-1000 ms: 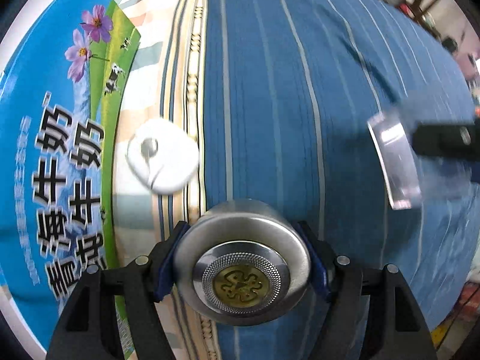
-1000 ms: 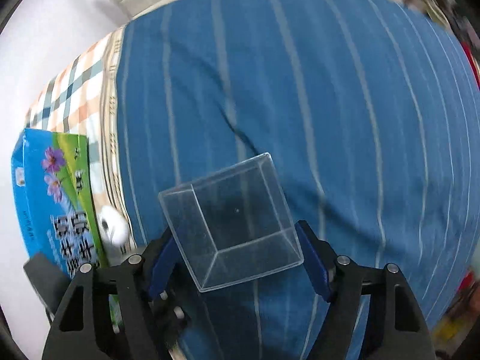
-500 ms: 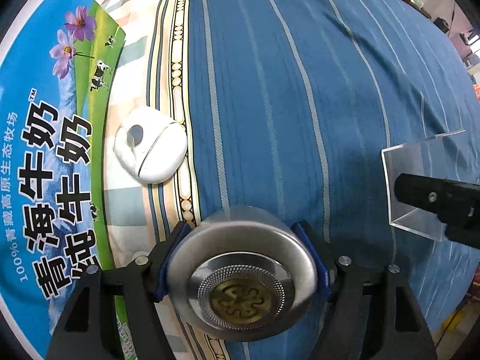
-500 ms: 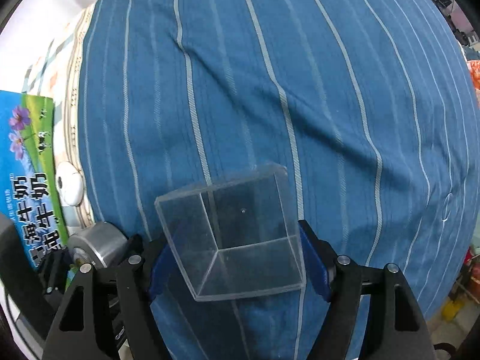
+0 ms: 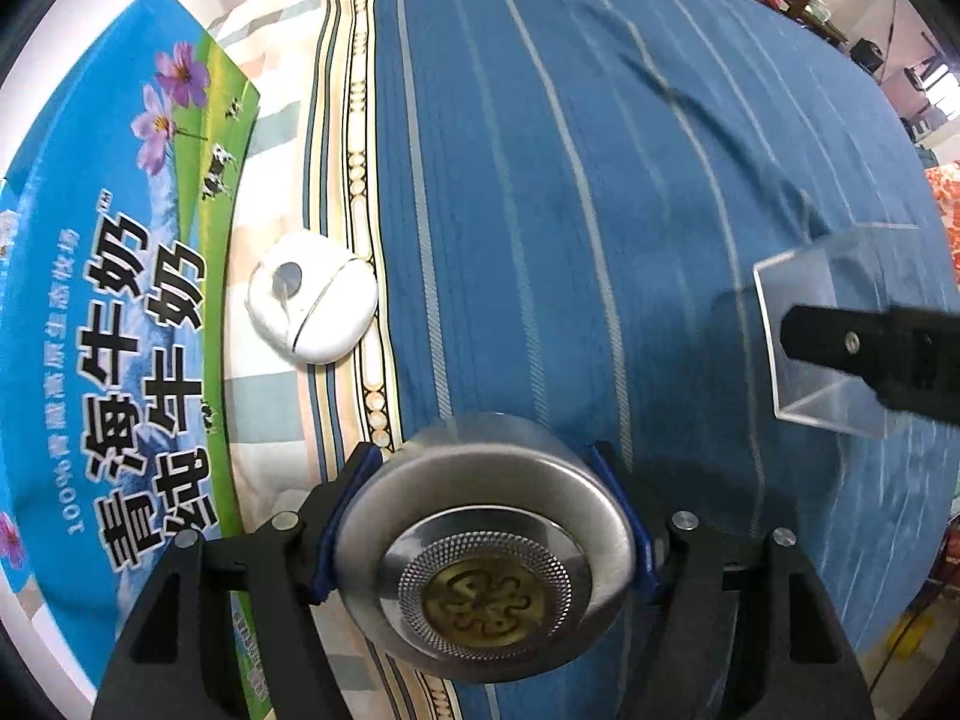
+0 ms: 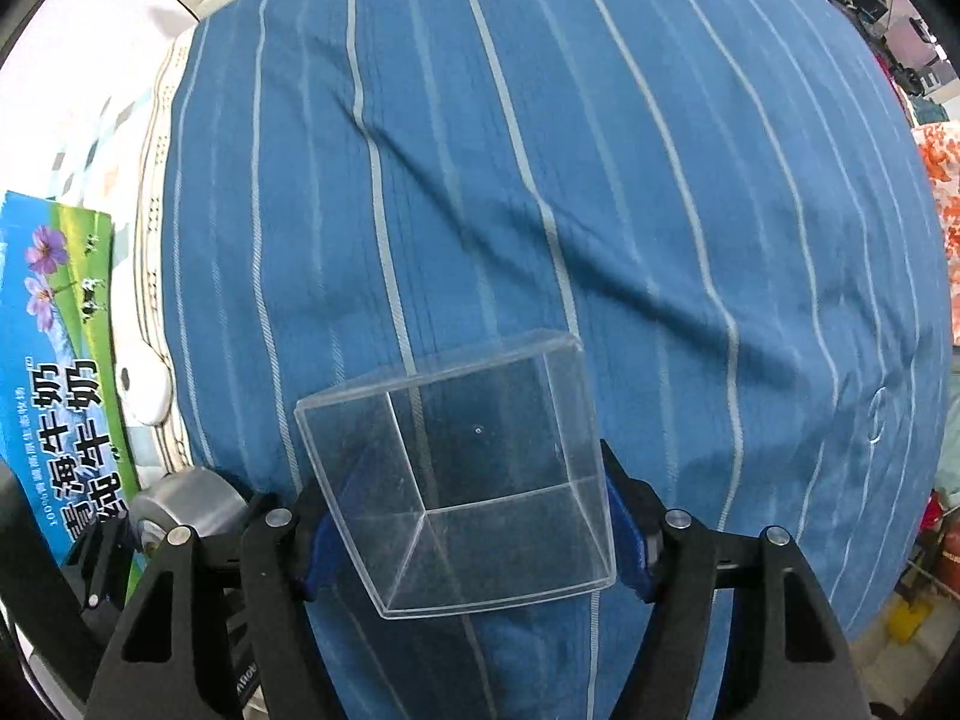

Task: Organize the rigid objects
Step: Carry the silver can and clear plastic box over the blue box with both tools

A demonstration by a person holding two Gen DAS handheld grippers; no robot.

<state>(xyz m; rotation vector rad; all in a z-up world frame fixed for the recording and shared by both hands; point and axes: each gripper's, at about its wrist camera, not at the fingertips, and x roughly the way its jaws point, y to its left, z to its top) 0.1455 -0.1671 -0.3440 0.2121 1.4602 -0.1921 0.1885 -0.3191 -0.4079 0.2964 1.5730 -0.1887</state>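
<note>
**Two grippers, two things held over the blue bed**

The round silver tin (image 5: 483,552) sits tight between the two blue pads of the left gripper (image 5: 480,534). The pads press on both sides of it, so this gripper is squeezing the tin. Its lid faces the camera, with a ring of tiny bumps and a gold, flower-like badge in the middle. The tin is held above the edge of the blue part of the sheet, where the patterned band runs.

The clear plastic box (image 6: 459,474) is caught between the blue pads of the right gripper (image 6: 462,516) — one pad on each side wall. It is tilted, and you can see the stripes through it. It hangs over the blue striped bedsheet (image 6: 600,180).

From the left camera the clear box shows on the right side, well apart from the tin, with a black finger of the right gripper in front of it.

A small white case (image 5: 312,315) lies on the pale checked part of the sheet, just beside the patterned band. Near it, on the left, lies a big blue milk carton (image 5: 90,324) with purple flowers and little cows — its green edge is close to the white case
</note>
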